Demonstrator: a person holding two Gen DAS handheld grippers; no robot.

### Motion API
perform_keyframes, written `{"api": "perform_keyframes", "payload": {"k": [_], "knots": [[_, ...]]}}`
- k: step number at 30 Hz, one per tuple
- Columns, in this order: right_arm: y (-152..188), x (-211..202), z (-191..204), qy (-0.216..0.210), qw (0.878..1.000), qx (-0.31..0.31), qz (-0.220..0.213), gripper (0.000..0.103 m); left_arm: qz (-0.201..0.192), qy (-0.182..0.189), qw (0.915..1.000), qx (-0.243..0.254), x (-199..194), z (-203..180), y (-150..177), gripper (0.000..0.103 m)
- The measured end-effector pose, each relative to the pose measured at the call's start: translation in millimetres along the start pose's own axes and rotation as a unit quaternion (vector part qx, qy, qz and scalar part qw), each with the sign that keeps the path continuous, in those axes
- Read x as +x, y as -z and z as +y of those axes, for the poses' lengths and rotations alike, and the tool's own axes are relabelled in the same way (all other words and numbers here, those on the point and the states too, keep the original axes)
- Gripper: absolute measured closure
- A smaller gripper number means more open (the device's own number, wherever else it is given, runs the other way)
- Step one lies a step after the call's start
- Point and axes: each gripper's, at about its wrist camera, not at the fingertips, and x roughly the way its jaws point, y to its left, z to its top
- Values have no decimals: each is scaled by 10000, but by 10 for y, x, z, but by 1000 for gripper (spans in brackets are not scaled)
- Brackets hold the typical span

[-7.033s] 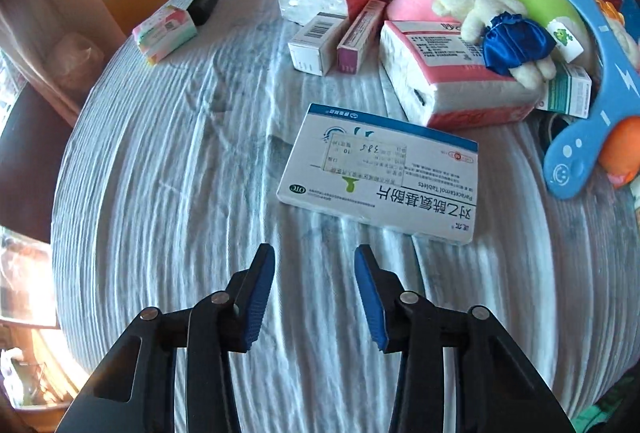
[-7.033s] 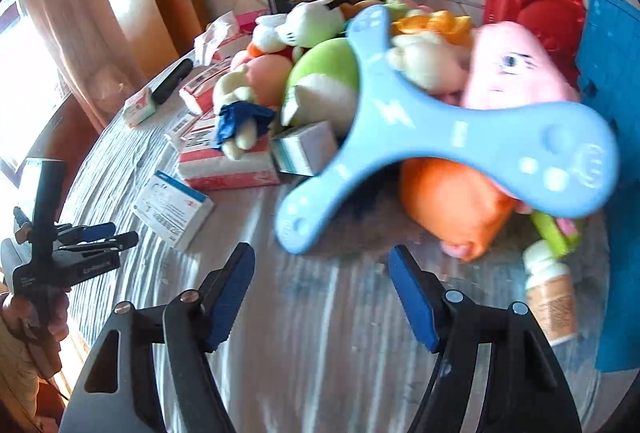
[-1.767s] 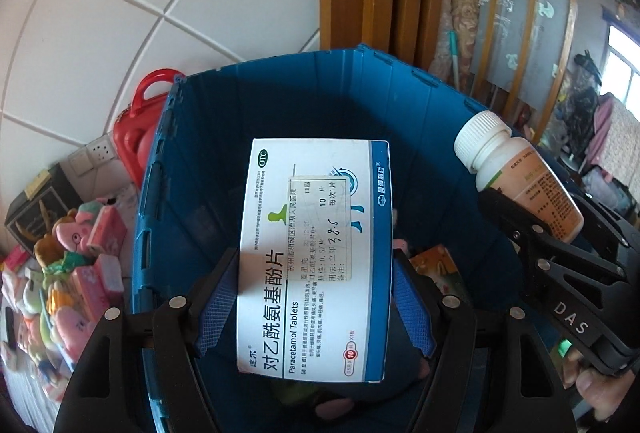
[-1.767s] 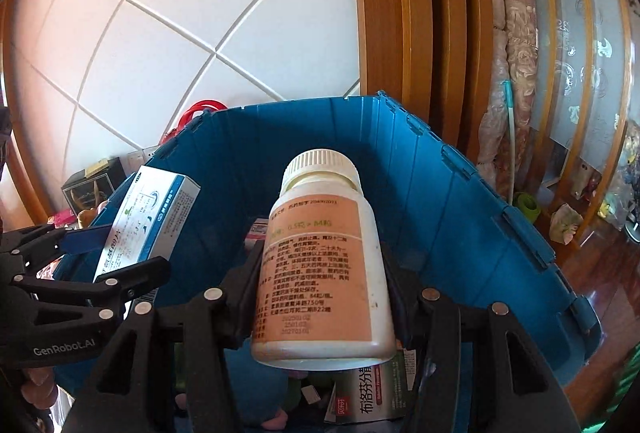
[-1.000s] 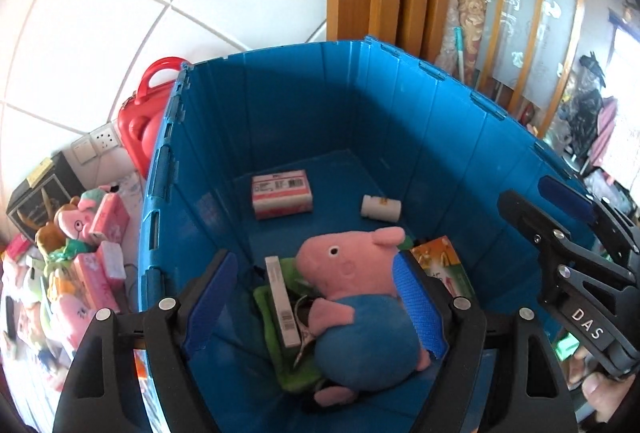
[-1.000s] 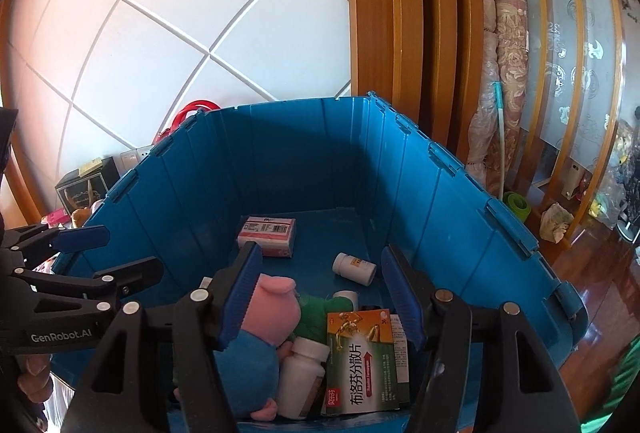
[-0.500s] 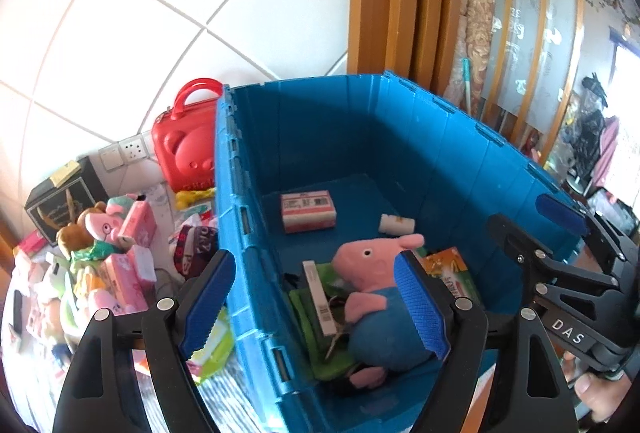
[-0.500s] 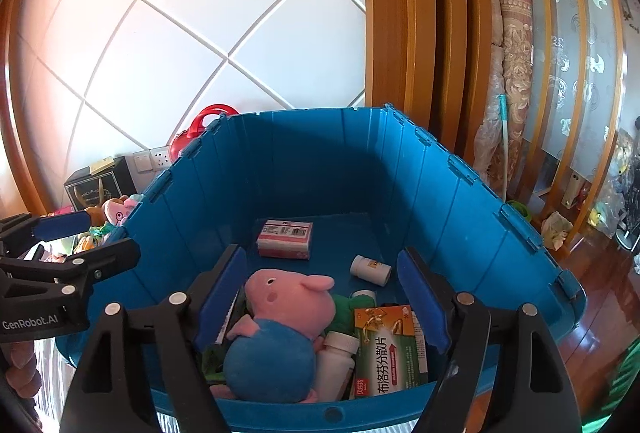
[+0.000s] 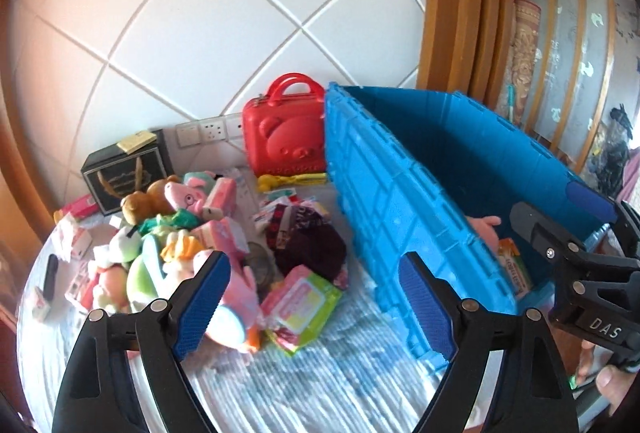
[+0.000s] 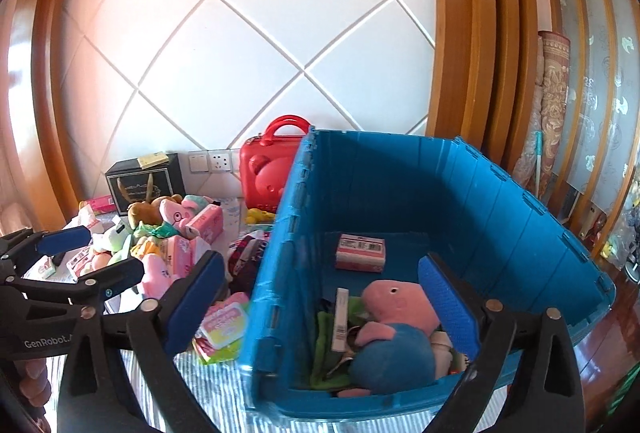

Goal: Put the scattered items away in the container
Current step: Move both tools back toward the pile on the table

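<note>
The soft toys (image 9: 168,233) and tissue packs (image 9: 304,303) heaped on the tabletop (image 9: 320,373) beside the blue container (image 10: 460,193) look light and squashy; pinch each across its middle. Both grippers, left (image 9: 316,297) and right (image 10: 320,301), have just spread their jaws, nothing between them

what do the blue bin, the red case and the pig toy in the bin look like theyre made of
Blue bin: looks like rigid moulded plastic, matt, with ribbed walls.
Red case: apparently hard glossy plastic, with a bear face pressed into it and a moulded handle.
Pig toy: soft plush fabric, fuzzy and rounded, probably stuffed.
</note>
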Motion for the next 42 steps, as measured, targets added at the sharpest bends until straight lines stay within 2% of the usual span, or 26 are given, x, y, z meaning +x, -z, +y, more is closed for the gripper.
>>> {"api": "perform_keyframes", "payload": {"k": [5, 11, 15, 18, 24, 33, 36, 40, 41, 42], "knots": [[28, -32, 699, -267, 9995, -145, -28, 0, 111, -439, 9986, -280, -107, 797, 277, 5], [208, 203, 1332, -683, 9970, -206, 313, 0, 585, -1009, 9910, -653, -22, 1634, 739, 4], [358, 443, 1566, -945, 9931, -259, 649, 0, 964, -1376, 9812, -953, 110, 2072, 1035, 4], [420, 643, 1654, -1087, 9899, -290, 862, 0, 1106, -1549, 9753, -1125, 180, 2317, 1196, 4], [474, 1109, 1787, -1446, 9815, -377, 1200, 0, 1297, -1889, 9632, -1404, 384, 2648, 1306, 4], [565, 1648, 1920, -1458, 9751, -361, 1632, 0, 1801, -2140, 9451, -1691, 770, 3190, 1532, 4], [504, 1670, 2040, -1453, 9763, -316, 1572, 0, 1846, -2060, 9477, -1593, 881, 3345, 1526, 4], [547, 1575, 2344, -1752, 9720, -326, 1533, 1, 1970, -1891, 9529, -1322, 1021, 3483, 1602, 4], [590, 1560, 2429, -1829, 9700, -317, 1571, 8, 2023, -1846, 9534, -1264, 1064, 3513, 1636, 4], [641, 1553, 2513, -1888, 9681, -301, 1622, 19, 2075, -1801, 9538, -1215, 1109, 3546, 1666, 4]]}}
